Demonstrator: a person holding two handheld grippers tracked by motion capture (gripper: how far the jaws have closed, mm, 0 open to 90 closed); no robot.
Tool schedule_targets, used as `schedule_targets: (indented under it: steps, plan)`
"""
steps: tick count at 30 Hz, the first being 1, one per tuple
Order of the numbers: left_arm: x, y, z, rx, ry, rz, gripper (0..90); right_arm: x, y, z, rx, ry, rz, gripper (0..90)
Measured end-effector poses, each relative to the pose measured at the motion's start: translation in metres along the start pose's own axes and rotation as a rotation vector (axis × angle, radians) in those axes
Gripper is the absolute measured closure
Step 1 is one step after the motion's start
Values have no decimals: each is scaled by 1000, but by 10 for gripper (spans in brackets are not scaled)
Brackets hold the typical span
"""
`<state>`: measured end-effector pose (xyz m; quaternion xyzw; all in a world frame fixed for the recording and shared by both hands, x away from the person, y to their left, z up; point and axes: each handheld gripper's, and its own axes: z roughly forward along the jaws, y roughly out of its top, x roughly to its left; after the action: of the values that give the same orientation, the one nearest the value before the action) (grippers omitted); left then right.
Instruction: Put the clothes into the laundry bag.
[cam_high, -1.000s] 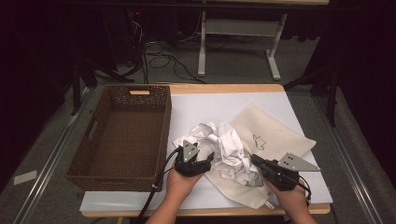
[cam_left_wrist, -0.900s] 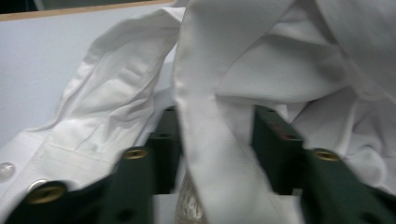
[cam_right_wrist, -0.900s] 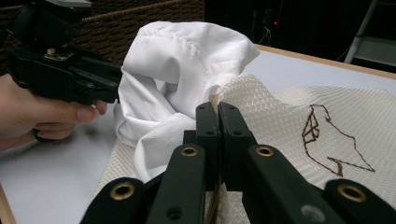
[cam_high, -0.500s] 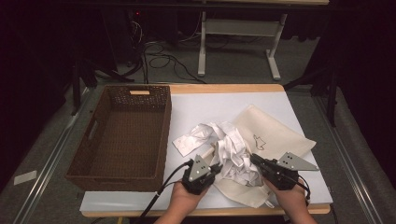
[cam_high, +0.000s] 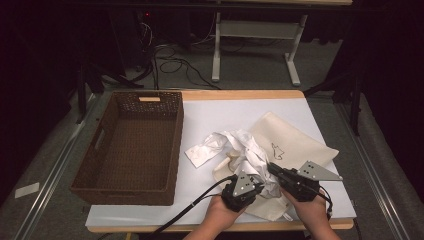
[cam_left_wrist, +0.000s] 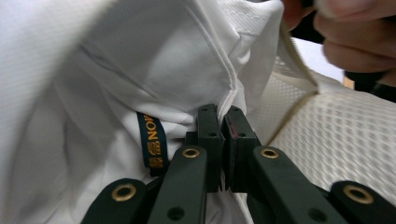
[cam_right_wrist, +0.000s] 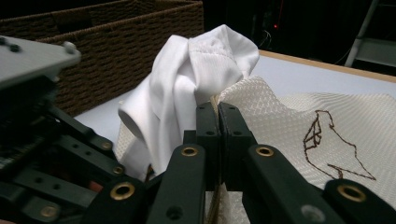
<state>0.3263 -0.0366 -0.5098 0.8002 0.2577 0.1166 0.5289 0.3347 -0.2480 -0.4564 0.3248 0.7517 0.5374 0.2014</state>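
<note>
A crumpled white garment (cam_high: 235, 145) lies partly on a cream bag (cam_high: 295, 145) that bears a dark line drawing (cam_high: 276, 150). Both grippers sit close together at the pile's near edge. My left gripper (cam_high: 257, 186) is shut on a fold of the white garment (cam_left_wrist: 140, 70), close to its dark label (cam_left_wrist: 152, 142); the cream bag (cam_left_wrist: 345, 140) lies just to the right. My right gripper (cam_high: 273, 170) is shut on the edge of the cream bag (cam_right_wrist: 289, 121), with the garment (cam_right_wrist: 187, 79) heaped just behind the jaws. A hand (cam_left_wrist: 355, 32) shows at the upper right of the left gripper view.
An empty brown wicker basket (cam_high: 176, 145) stands on the left of the table. A white sheet (cam_high: 220, 112) covers the tabletop under the pile. Behind the table, cables (cam_high: 170, 65) and a metal stand (cam_high: 260, 35) rest on the dark floor.
My left gripper slid right along the near edge of the garment toward the right gripper, and its jaws closed on the cloth. The right gripper stayed put.
</note>
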Motion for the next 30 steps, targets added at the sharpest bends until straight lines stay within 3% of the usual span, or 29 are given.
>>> schedule_targets:
  steps: [4,10,12,14,17,19,26,30]
  plan:
    - [2,2,8,-1,18,-29,865,2,3,-2,-10,10,4,893]
    - [2,10,25,-15,43,-41,829,5,4,-2,-12,29,-14,893]
    - [1,10,29,-29,40,-41,784,3,3,-3,-12,16,-12,893]
    - [-2,9,28,-38,25,-24,679,0,2,-4,-20,12,1,893]
    - [-8,5,20,-59,16,6,526,-3,-1,-6,-13,3,3,893]
    - [-10,1,14,-70,7,-9,459,-4,-3,-5,-5,-2,-1,893]
    - [-11,-9,-24,-78,25,-1,384,-1,-3,-5,1,-16,-10,892]
    - [-5,-20,-42,-94,56,-40,381,-2,-3,-5,-1,-18,-14,893]
